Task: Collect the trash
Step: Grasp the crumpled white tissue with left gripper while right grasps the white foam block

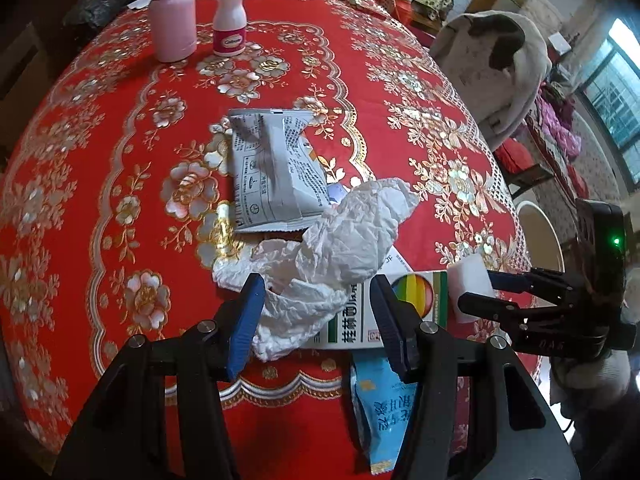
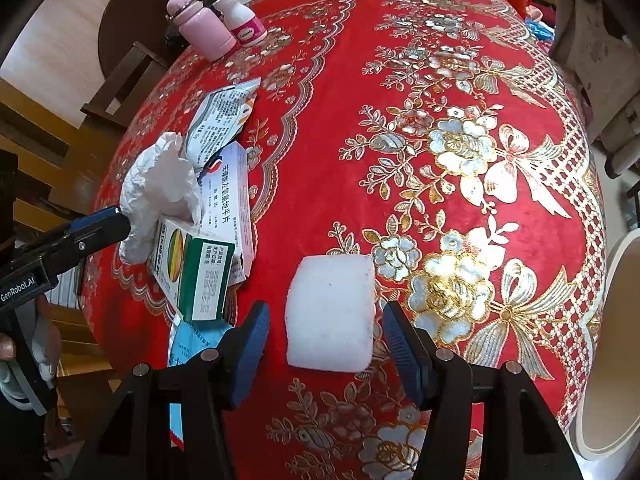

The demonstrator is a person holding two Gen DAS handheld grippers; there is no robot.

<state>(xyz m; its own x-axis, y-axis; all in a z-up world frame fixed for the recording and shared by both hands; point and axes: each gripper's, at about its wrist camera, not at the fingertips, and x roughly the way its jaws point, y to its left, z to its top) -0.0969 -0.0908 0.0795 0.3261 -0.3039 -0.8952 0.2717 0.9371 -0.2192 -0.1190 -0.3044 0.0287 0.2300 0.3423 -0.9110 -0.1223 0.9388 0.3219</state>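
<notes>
Crumpled tissue [image 1: 344, 248], wrappers, boxes heaped; foam block [image 2: 330, 312] apart.

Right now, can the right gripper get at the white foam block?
Probably yes: the right gripper is open with the white foam block lying between its fingers, and nothing covers it on the tablecloth.

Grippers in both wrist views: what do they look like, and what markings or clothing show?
Both grippers, left and right, have black angular linkage arms with silver pivot bolts and ribbed blue finger pads. The right one's body shows a green light; the left's handle reads "GenRobot.AI". A pale sleeve shows at the left hand.
</notes>
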